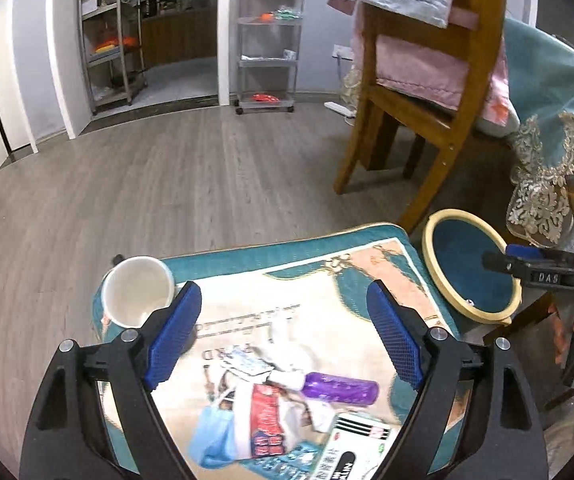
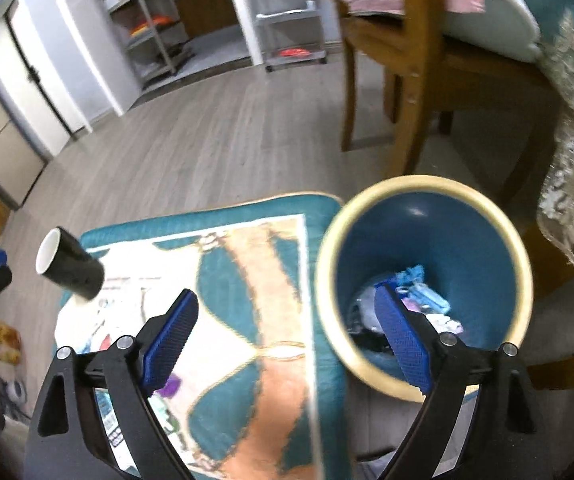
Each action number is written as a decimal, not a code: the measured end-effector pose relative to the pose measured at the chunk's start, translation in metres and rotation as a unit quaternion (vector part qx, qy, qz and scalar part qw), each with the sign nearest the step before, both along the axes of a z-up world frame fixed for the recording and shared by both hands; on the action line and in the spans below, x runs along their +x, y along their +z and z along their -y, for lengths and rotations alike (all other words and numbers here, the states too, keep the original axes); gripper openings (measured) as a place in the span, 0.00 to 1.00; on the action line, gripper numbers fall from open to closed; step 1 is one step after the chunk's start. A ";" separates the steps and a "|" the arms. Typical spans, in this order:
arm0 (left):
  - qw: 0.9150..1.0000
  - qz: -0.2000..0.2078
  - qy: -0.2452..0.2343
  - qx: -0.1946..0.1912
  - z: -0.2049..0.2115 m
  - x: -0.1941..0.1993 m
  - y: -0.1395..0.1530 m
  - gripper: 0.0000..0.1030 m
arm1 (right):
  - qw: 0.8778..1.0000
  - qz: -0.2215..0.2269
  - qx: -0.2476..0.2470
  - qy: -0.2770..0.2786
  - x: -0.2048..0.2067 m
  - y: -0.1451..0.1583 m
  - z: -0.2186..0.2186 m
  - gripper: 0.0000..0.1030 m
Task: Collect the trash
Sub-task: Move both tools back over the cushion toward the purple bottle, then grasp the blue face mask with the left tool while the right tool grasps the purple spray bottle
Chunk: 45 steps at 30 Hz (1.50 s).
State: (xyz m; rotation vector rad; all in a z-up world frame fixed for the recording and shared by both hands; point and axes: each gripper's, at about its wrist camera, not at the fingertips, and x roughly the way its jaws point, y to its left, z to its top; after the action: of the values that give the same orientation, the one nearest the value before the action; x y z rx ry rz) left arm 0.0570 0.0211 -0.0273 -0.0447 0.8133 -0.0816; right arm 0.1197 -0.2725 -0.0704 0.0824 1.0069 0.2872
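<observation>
My left gripper (image 1: 283, 292) hangs open over a teal picture mat (image 1: 315, 248), nothing between its fingers. Below it on the mat lie a purple bottle (image 1: 339, 388), a blue face mask (image 1: 213, 432), a red-and-white wrapper (image 1: 263, 420) and a white carton (image 1: 351, 448). My right gripper (image 2: 286, 296) is open and empty, straddling the mat's right edge and the rim of a blue bin (image 2: 367, 200). Several pieces of trash (image 2: 419, 292) lie in the bin's bottom. That bin (image 1: 473, 266) stands right of the mat in the left wrist view.
A black cup with a white inside (image 2: 71, 270) lies on its side at the mat's far left corner. A wooden chair (image 1: 427, 92) with cushions stands behind the bin, next to a table with a lace-edged teal cloth (image 1: 551, 160). Shelf racks (image 1: 269, 40) line the far wall.
</observation>
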 end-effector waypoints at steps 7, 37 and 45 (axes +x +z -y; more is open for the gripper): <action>1.000 -0.022 -0.004 0.018 -0.021 -0.003 -0.014 0.81 | 0.998 -0.023 0.005 0.062 -0.011 -0.020 -0.058 0.88; 0.961 -0.273 -0.011 0.037 -0.045 0.004 -0.118 0.56 | 0.956 -0.093 -0.084 0.266 -0.055 -0.103 -0.175 0.65; 0.940 -0.338 -0.019 0.048 -0.043 -0.002 -0.153 0.47 | 0.961 -0.085 -0.076 0.253 -0.055 -0.108 -0.178 0.61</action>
State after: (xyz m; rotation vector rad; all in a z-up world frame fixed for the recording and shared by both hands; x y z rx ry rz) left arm 0.0554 0.0644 -0.1801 0.0394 1.5064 -0.0614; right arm 0.0644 -0.0948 -0.1786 -0.3014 1.2101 0.6766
